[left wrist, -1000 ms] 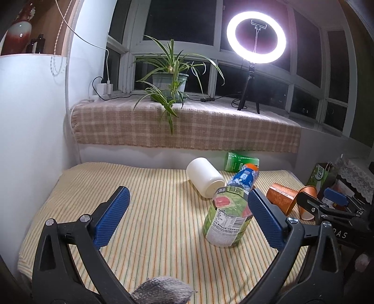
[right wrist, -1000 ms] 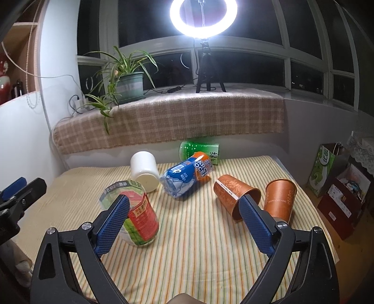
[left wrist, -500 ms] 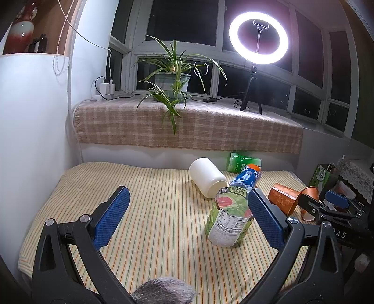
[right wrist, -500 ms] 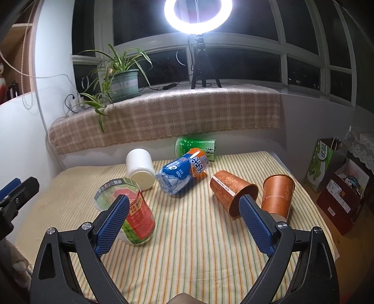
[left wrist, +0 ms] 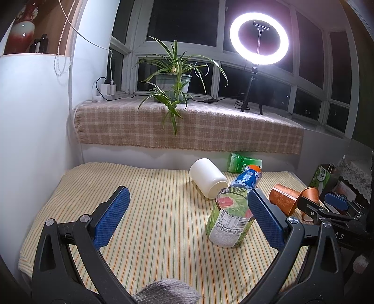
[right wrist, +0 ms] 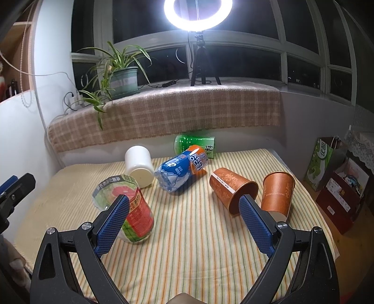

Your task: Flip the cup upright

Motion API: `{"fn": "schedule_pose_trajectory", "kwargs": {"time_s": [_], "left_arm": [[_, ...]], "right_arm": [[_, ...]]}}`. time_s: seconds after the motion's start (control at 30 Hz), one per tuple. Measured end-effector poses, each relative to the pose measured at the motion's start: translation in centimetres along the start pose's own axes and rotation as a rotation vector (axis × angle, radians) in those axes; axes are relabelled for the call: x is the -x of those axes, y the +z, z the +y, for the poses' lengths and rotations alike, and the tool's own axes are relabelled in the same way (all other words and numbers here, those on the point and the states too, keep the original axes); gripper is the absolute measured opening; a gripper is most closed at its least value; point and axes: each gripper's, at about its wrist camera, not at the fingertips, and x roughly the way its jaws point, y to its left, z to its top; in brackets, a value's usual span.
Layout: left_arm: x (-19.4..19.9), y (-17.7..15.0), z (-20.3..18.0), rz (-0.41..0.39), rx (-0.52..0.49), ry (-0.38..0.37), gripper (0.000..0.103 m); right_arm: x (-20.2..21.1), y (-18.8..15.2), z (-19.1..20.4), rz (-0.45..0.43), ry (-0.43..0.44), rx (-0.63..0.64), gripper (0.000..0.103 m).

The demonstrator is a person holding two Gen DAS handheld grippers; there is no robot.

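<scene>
The copper cup lying on its side [right wrist: 230, 189] rests on the striped cloth [right wrist: 187, 233], mouth turned toward my right gripper [right wrist: 184, 226] and just ahead of its right finger [right wrist: 256, 228]; a second copper cup [right wrist: 278, 193] stands mouth-down just beside it, to the right. My right gripper hangs over the cloth with its jaws spread wide, holding nothing and touching nothing. My left gripper [left wrist: 187, 219] is likewise fully spread and empty; in its view the watermelon-label bottle [left wrist: 230, 216] stands tilted just left of its right finger [left wrist: 266, 222], contact not discernible, and the fallen copper cup [left wrist: 284, 198] shows past that finger. Farther back lie a white cup on its side [right wrist: 139, 165], a blue-and-orange bottle [right wrist: 182, 169] and a green bottle [right wrist: 195, 143] against the wall. Bare striped cloth lies between my right fingers and the cups; the cloth's right edge falls close beyond the standing cup, with a green bag [right wrist: 322, 161] on the floor past it. A plaid-covered sill [right wrist: 163, 114] bounds the far side, carrying a potted plant [right wrist: 119, 78] and a ring light [right wrist: 197, 14].
</scene>
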Motion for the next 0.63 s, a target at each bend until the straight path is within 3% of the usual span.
{"fn": "schedule_pose_trajectory", "kwargs": {"time_s": [0.63], "left_arm": [[0.26,-0.14,0.5,-0.014,0.007,0.011,0.102]], "right_arm": [[-0.84,-0.24,0.13,0.032,-0.005,0.007,0.095]]}}
